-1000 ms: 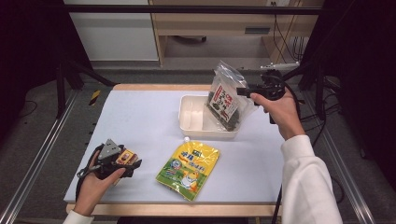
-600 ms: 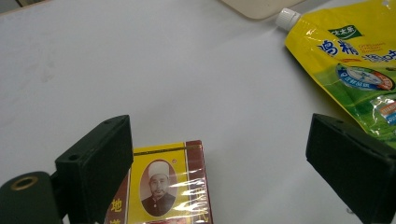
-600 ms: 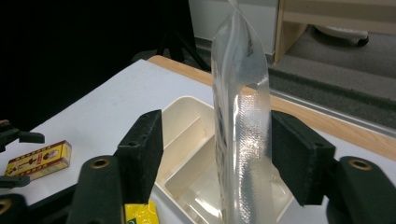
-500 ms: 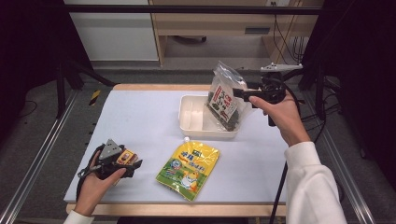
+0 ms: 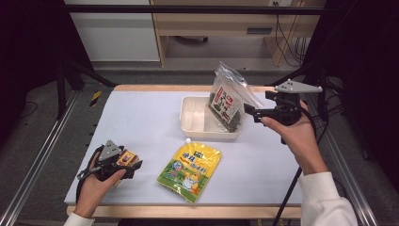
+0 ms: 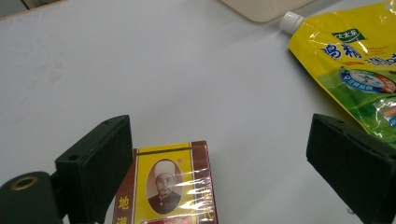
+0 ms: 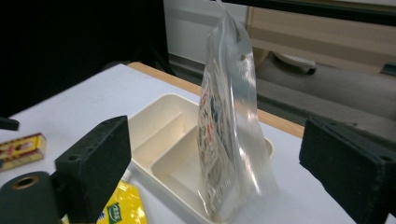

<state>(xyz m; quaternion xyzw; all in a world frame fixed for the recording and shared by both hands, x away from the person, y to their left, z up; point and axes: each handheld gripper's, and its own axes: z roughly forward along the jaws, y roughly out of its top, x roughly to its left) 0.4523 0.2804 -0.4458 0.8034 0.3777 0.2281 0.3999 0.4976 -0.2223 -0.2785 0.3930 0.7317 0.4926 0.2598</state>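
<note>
Between the spread fingers of the right gripper (image 5: 248,111), a clear plastic bag of dark snacks (image 5: 227,100) stood upright in the cream two-compartment tray (image 5: 194,123).

Its base sat in the tray compartment nearest those fingers, and the tray wall seemingly propped it, since neither finger touched the film in the right gripper view; the wide spread suggested the bag had been freed to rest there on its own. Down at the counter's (image 5: 141,117) near edge, the left gripper (image 5: 134,165) lay low with its fingers also apart, a small red-and-yellow portrait box (image 6: 168,186) lying just inside one of them, unpinched. Beyond the other finger lay the yellow-green spouted pouch (image 5: 190,169), flat on the counter.
</note>
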